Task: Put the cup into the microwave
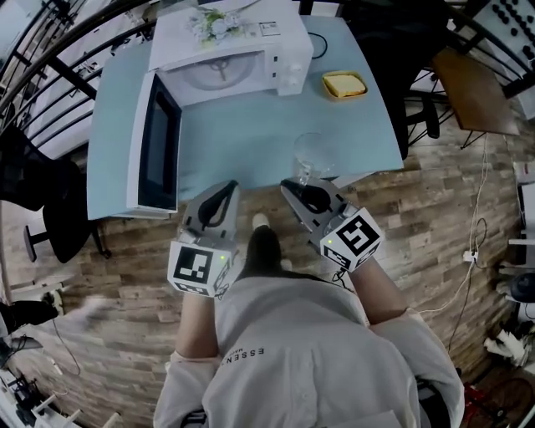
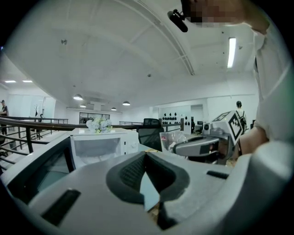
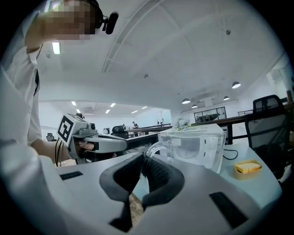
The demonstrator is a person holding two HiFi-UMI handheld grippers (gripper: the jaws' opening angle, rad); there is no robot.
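A clear glass cup (image 1: 309, 155) with a handle stands on the pale blue table (image 1: 226, 159), close to its front edge. The white microwave (image 1: 226, 63) sits at the back with its door (image 1: 155, 146) swung open to the left. My right gripper (image 1: 287, 184) is shut, and its tips are just short of the cup's handle. From the right gripper view (image 3: 143, 158) the cup (image 3: 195, 147) fills the space just beyond the tips; I cannot tell whether they touch. My left gripper (image 1: 231, 185) is shut and empty at the table's front edge, beside the open door.
A small yellow dish (image 1: 344, 84) lies right of the microwave. Flowers (image 1: 213, 23) rest on the microwave's top. A black chair (image 1: 50, 209) stands left of the table, and a brown table (image 1: 472, 88) stands at the right. Railings run behind.
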